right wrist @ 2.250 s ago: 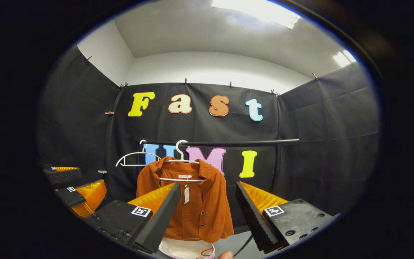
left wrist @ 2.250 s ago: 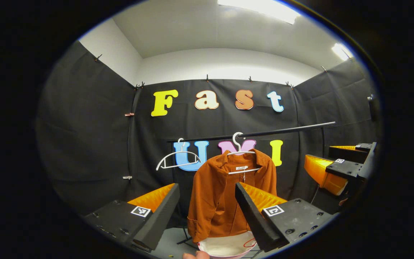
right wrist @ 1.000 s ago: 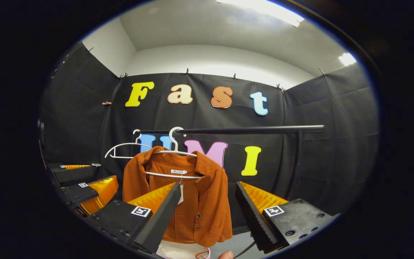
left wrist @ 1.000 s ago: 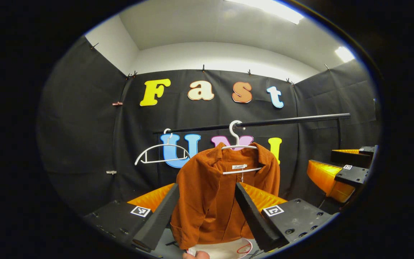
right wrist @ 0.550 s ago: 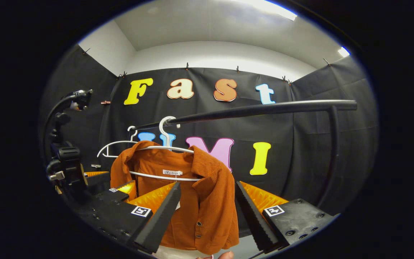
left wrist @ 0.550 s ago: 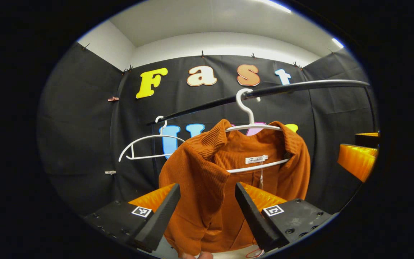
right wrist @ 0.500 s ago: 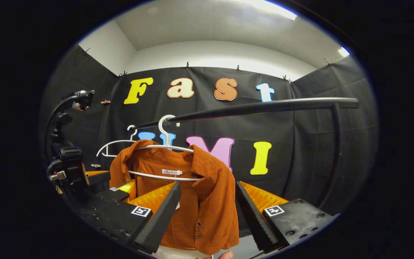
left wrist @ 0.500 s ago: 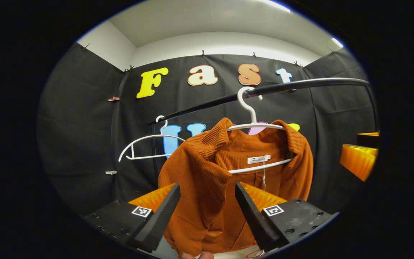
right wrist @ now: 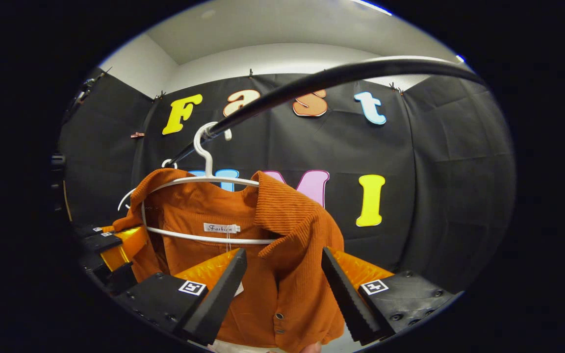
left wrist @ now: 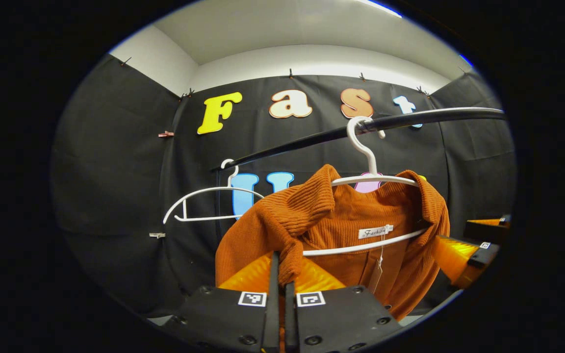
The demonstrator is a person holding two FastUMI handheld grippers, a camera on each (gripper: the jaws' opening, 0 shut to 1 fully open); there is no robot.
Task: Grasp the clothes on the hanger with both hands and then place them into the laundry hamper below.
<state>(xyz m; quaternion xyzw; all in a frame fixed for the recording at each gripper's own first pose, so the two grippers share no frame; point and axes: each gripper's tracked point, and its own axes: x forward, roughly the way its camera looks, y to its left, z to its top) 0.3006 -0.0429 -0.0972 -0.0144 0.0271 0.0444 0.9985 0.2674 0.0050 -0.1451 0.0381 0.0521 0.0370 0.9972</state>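
Note:
A rust-orange corduroy jacket (left wrist: 361, 215) hangs on a white hanger (left wrist: 368, 162) from a black rail (left wrist: 434, 116). In the left gripper view my left gripper (left wrist: 280, 274) is shut, with a fold of the jacket's shoulder, just below the collar, pinched between its fingers. In the right gripper view my right gripper (right wrist: 282, 289) is open, and the jacket's other shoulder and front panel (right wrist: 292, 245) hang in the gap between its fingers. The left gripper (right wrist: 111, 242) shows there at the jacket's far shoulder. A pale sliver of the hamper (right wrist: 226, 346) peeks out under the hem.
An empty white hanger (left wrist: 204, 201) hangs on the rail to the left of the jacket. The rail (right wrist: 341, 76) passes close overhead in the right gripper view. The right gripper (left wrist: 464, 250) shows at the right edge of the left gripper view. Black cloth walls close in behind.
Both grippers have moved in close to the jacket. The left gripper went from open to shut on the shoulder fabric. The right gripper stays open, now around the other shoulder.

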